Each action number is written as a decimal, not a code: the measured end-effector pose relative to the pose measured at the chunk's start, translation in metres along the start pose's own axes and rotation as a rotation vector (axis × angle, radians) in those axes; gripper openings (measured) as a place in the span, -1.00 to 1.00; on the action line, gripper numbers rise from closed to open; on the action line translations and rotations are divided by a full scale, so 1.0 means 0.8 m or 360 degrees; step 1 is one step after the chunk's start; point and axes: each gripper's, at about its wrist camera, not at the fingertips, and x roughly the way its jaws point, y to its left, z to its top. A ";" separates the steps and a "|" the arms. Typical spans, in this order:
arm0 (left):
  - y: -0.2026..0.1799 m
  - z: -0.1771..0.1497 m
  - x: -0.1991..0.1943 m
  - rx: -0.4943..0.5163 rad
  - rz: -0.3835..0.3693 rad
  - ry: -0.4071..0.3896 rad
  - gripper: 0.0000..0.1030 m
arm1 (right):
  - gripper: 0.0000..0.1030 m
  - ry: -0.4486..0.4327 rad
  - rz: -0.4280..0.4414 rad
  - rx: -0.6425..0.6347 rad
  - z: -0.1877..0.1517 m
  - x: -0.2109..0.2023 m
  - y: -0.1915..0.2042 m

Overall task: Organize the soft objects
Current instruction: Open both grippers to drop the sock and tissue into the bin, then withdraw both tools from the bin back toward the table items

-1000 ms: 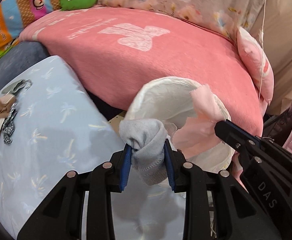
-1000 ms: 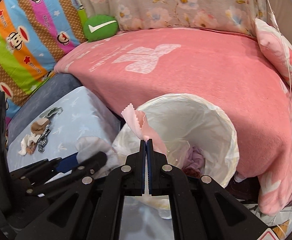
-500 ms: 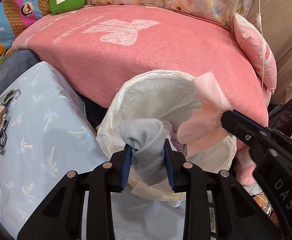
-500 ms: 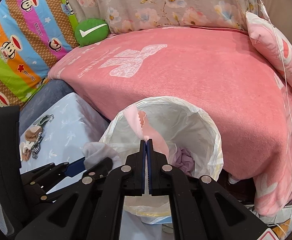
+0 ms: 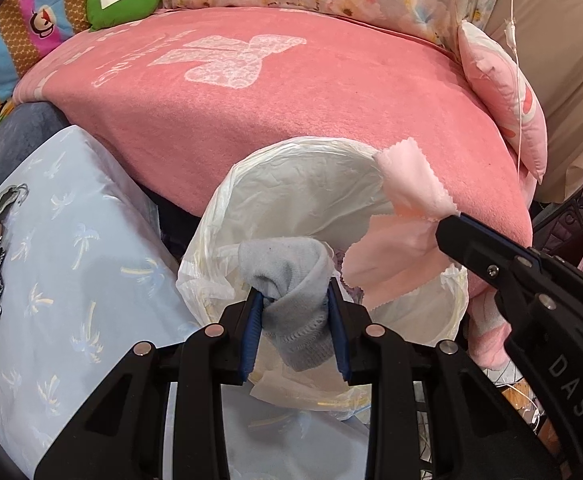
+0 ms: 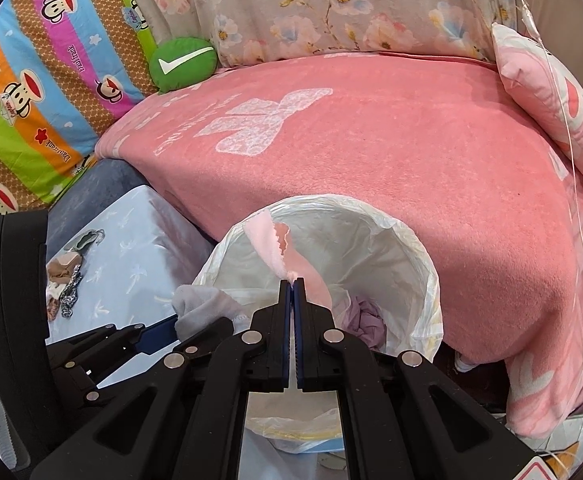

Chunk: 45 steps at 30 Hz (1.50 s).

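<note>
Grey sock: rolled knit sock (image 5: 291, 300) is being pinched by the left gripper (image 5: 295, 332), now over the bin's near rim at 6 o'clock.
Pink cloth: thin pinked-edge cloth (image 6: 275, 252) is hanging clamped in the right gripper (image 6: 292, 284).
White-lined bin (image 6: 423, 280): both loads have been drifting over its mouth; dropping seems next.

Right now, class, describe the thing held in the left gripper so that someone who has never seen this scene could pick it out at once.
Find the big pink blanket; in front of it stands a bin lined with a white bag. Over the bin's near rim, the left gripper is shut on a bunched grey sock. It is thick, knitted and grey, unlike the thin pink cloth pinched in the right gripper beside it.
</note>
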 end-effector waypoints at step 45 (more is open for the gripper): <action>0.045 -0.005 -0.046 -0.0104 0.0103 -0.0161 0.43 | -0.40 -0.0024 -0.0050 -0.0026 -0.008 -0.037 0.025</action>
